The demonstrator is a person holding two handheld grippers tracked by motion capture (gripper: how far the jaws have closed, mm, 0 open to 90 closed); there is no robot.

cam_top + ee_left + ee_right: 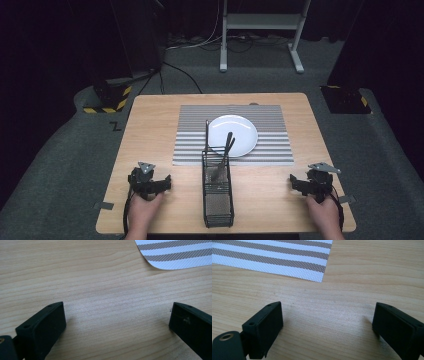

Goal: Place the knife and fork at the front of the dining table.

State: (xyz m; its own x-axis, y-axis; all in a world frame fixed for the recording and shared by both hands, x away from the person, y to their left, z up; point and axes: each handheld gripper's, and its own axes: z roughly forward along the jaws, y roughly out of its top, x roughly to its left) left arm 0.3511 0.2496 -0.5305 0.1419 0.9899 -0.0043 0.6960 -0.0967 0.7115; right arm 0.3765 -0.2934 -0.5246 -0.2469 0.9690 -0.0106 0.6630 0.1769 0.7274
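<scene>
A white plate lies on a grey-and-white striped placemat in the middle of the wooden table. In front of it a black wire cutlery basket holds dark utensils that lean out over the plate's rim. My left gripper rests low on the table near the front left, held by a hand; its jaws stand wide apart over bare wood with nothing between them. At the front right my right gripper is open too, jaws apart above bare wood, a placemat corner ahead.
The placemat's rounded corner lies ahead and to the right of the left gripper. Beyond the table stand a white metal frame, cables on the grey carpet, and black stands with yellow-black striped bases.
</scene>
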